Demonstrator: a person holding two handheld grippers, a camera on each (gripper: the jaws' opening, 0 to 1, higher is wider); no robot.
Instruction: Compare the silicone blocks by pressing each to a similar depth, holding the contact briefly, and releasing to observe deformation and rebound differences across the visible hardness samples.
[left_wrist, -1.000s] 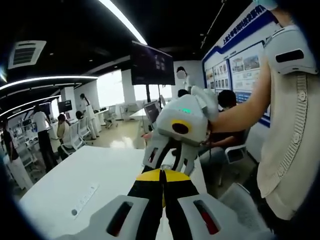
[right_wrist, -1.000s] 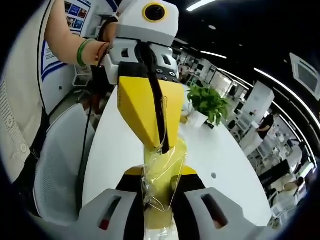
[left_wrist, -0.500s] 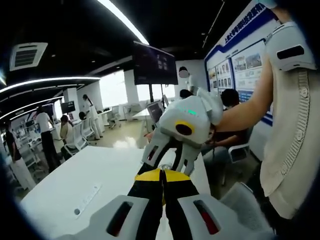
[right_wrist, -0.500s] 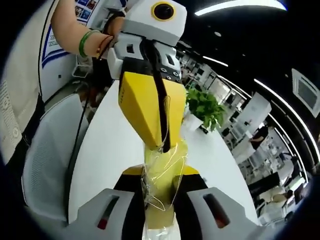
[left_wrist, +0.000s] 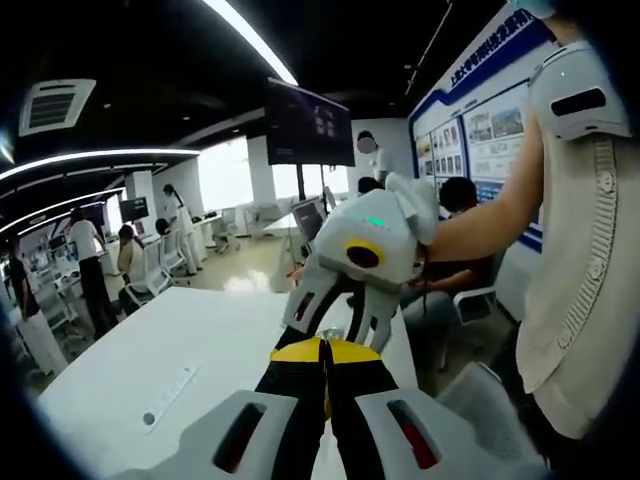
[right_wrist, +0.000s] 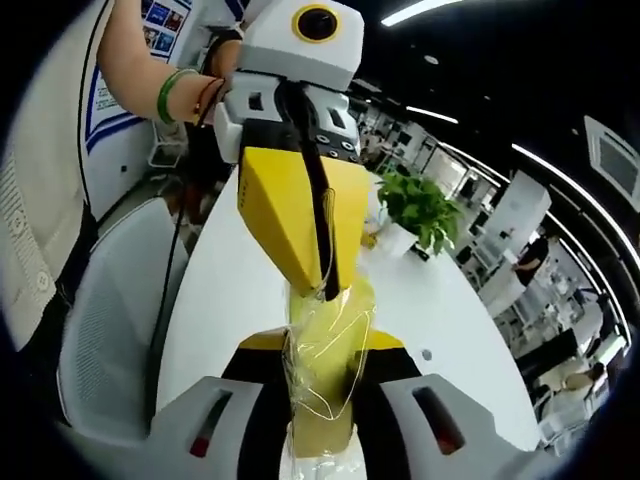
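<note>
Holding one yellow silicone block (right_wrist: 325, 350) wrapped in clear film, the right gripper (right_wrist: 322, 375) has its two jaws closed on the block's lower part. The block's long axis runs up the right gripper view, away from the camera, toward the left gripper (right_wrist: 300, 215). That gripper comes down from the top of the view with its two yellow jaws pressed together, their tip touching the block's upper end.

In the left gripper view the left gripper (left_wrist: 322, 352) shows both jaws meeting in a closed seam, with the right gripper (left_wrist: 345, 315) facing it just beyond; whether anything is pinched at the tip cannot be told there.

Below both lies one white surface (left_wrist: 150, 350). On it sit one potted green plant (right_wrist: 415, 210) and one long white strip (left_wrist: 170, 395). One grey chair (right_wrist: 110, 320) stands beside the surface. One person's arm carries a green bracelet (right_wrist: 168, 100).
</note>
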